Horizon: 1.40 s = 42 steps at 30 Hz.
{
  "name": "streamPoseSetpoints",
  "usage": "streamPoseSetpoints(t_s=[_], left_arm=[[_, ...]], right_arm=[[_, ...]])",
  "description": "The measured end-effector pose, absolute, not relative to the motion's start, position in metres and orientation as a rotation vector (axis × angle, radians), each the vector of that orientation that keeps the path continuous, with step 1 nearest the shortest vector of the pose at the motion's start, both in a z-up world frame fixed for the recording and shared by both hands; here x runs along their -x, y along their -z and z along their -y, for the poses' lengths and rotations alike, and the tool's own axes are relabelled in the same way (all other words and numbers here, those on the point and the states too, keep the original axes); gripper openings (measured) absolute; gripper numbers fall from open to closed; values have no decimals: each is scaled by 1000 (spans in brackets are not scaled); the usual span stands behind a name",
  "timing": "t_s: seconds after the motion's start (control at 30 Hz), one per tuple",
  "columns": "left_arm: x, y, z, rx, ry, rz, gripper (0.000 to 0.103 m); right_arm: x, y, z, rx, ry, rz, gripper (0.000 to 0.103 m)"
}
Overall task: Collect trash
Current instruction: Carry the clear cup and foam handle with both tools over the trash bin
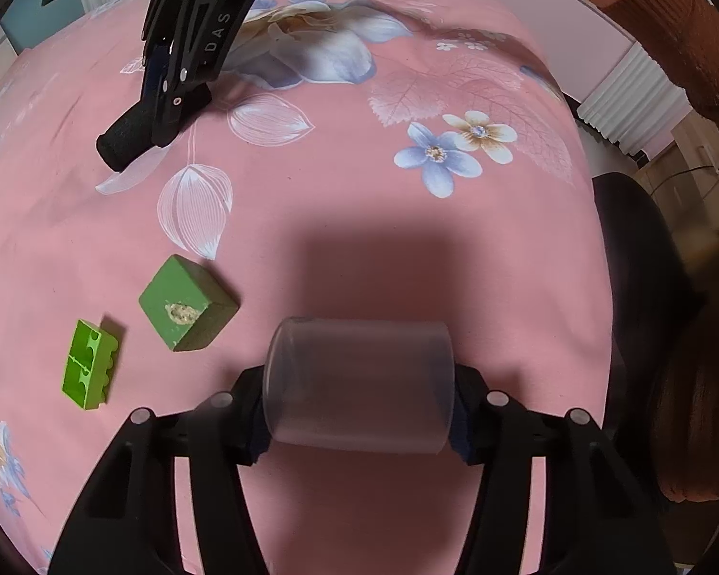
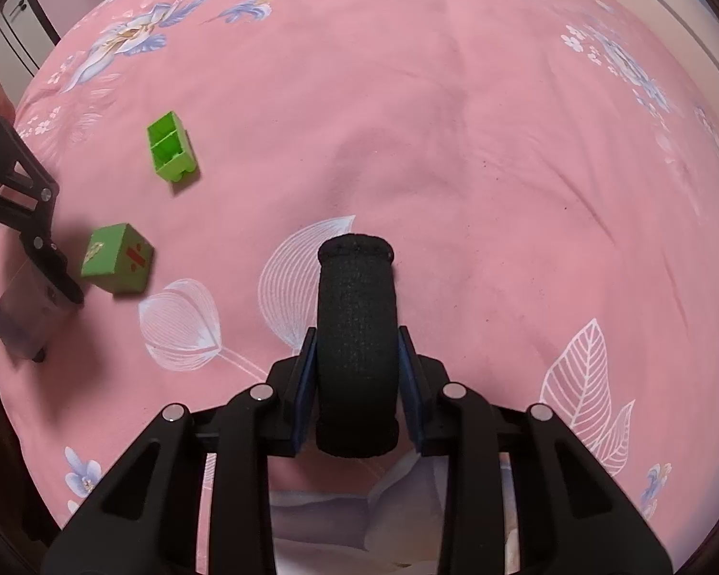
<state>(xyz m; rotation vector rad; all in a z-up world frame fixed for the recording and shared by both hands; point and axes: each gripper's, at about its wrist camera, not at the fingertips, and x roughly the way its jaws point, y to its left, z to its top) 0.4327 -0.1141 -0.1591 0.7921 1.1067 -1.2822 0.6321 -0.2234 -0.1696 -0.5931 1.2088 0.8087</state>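
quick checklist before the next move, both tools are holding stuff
1. Left tool shut on clear cup: ok.
2. Right tool shut on black foam roll: ok.
3. Cup mouth facing the roll: cannot tell.
4. Green cube and green brick apart from both tools: ok.
5. All trash collected: not ok, the cube and the brick lie on the pink cloth.
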Motion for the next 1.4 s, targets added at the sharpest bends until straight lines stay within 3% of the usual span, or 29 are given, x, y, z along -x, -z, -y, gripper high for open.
streamPoseSetpoints(t_s=[0.63, 1.4], left_arm=[[-407, 133, 109, -837, 1247, -1065, 56], [-341, 85, 79, -886, 1226, -1026, 56]], right_arm=[[-551, 121, 226, 705, -873, -1169, 32], [-395, 52, 215, 864, -910, -1079, 32]])
